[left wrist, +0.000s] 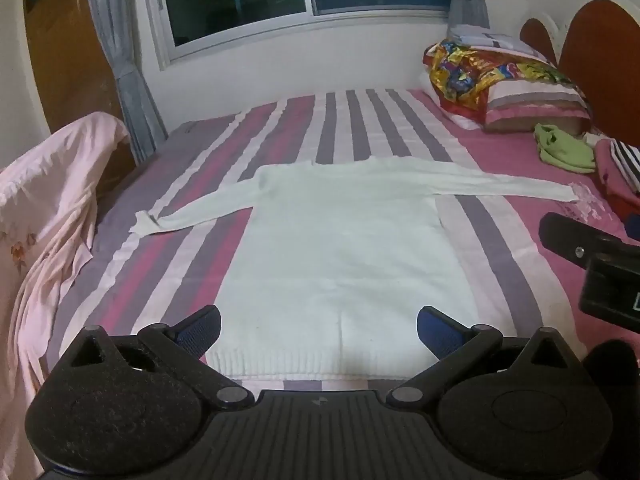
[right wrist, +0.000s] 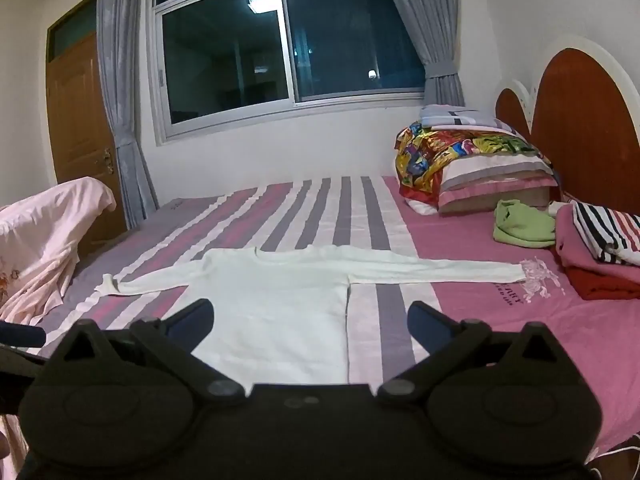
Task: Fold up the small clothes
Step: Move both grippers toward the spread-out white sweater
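A white long-sleeved knit sweater (left wrist: pixel 344 252) lies flat on the striped bed, both sleeves spread out to the sides and the ribbed hem nearest me. My left gripper (left wrist: pixel 319 322) hovers just above the hem, jaws wide open with nothing between them. In the right wrist view the sweater (right wrist: pixel 272 300) lies ahead and a little left. My right gripper (right wrist: pixel 310 318) stands open over the sweater's right edge and the bedsheet, holding nothing. The right gripper's body (left wrist: pixel 600 264) shows at the right edge of the left wrist view.
The bed (left wrist: pixel 520 152) has a pink, purple and white striped sheet. A pink cloth (left wrist: pixel 52 208) hangs at the left side. Pillows with a colourful cover (right wrist: pixel 460 160), a green garment (right wrist: pixel 524 226) and a stack of folded clothes (right wrist: pixel 600 252) sit at the right by the headboard.
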`<state>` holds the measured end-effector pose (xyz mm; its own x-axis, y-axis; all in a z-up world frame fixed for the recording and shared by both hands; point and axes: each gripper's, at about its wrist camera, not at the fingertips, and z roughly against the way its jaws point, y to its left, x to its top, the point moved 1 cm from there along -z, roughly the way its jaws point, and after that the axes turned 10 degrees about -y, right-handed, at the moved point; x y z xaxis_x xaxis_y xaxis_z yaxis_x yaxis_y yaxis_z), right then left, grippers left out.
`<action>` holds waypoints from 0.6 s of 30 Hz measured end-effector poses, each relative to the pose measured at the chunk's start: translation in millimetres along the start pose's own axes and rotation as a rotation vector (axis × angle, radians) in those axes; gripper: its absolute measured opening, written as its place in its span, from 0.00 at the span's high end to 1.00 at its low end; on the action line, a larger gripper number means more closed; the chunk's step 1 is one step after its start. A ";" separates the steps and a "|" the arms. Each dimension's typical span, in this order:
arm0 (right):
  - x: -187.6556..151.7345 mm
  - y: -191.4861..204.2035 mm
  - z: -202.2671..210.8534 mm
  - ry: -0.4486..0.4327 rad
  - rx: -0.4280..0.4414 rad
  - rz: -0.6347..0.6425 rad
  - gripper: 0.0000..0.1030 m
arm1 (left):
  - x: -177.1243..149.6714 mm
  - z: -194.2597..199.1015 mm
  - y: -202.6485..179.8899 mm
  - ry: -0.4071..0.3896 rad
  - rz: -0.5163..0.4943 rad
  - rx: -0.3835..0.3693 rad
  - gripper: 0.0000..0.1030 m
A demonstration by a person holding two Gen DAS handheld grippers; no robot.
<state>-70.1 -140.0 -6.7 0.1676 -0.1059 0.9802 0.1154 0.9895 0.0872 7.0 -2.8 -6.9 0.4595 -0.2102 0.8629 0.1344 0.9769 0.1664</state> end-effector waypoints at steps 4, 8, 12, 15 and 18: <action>-2.0 -3.1 -0.3 0.002 0.002 -0.004 0.00 | -0.5 -0.7 -1.4 0.002 -0.004 -0.003 0.00; -0.2 2.1 -1.2 0.002 0.003 -0.005 0.00 | -0.4 -2.1 -0.2 0.003 0.002 0.001 0.00; 0.9 -2.6 -0.6 -0.001 0.006 -0.010 0.00 | -3.4 -3.2 4.3 -0.013 0.005 -0.007 0.00; -2.2 -1.4 -2.3 -0.001 0.002 -0.010 0.00 | -5.1 -4.3 4.9 -0.011 0.007 -0.012 0.00; -1.3 -1.6 -3.2 0.001 0.001 -0.007 0.00 | -1.4 -4.8 1.5 -0.006 0.014 -0.008 0.00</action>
<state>-67.3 -141.8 -8.6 0.1677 -0.1128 0.9794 0.1160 0.9888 0.0940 10.8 -1.2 -10.2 0.4564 -0.1966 0.8678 0.1354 0.9793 0.1506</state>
